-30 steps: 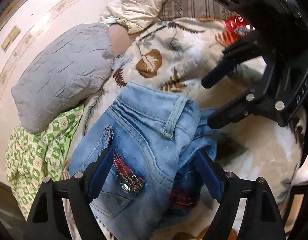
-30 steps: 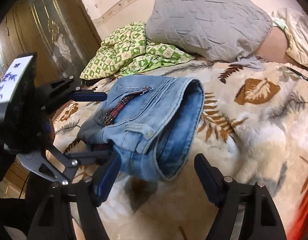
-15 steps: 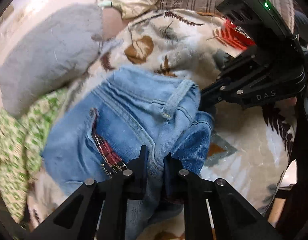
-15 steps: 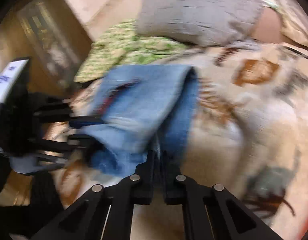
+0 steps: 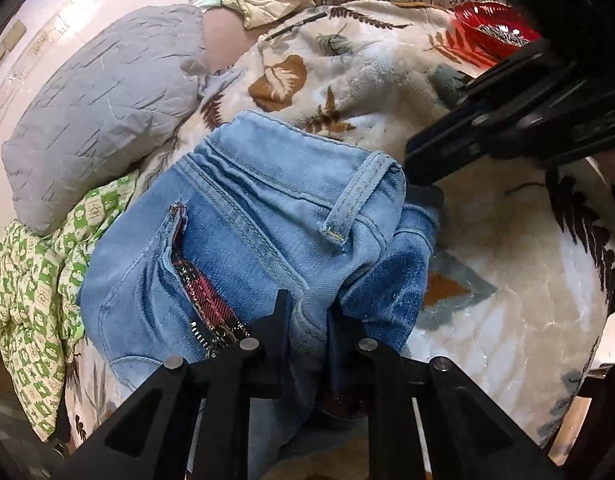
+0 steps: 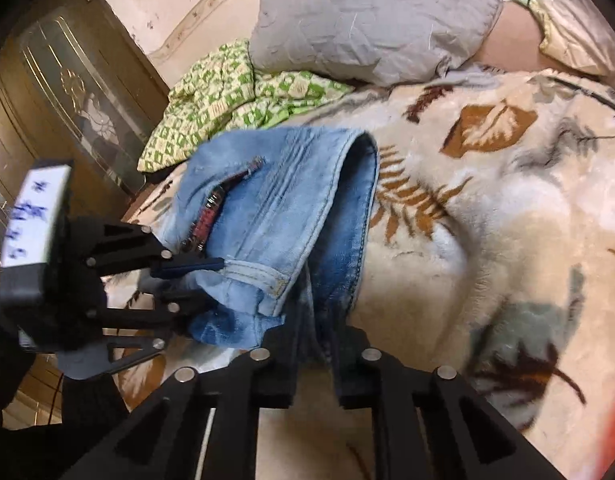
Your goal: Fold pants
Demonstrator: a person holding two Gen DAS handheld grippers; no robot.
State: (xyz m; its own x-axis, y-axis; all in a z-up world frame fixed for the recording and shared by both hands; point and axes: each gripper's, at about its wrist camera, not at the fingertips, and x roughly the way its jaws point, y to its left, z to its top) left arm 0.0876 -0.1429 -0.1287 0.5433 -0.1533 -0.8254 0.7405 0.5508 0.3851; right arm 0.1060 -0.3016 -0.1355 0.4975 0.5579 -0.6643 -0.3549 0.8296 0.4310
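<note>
Both tongs, left [image 5: 307, 320] and right [image 6: 313, 340], went from apart to clamped on the jeans [image 5: 243, 216]; I risk the thick bundle slipping out.

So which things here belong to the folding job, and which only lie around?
Job: jeans; left hand-held gripper and right hand-held gripper, both shut on them.

Lying about: grey pillow; green checked cloth; leaf-print blanket; red basket.
</note>
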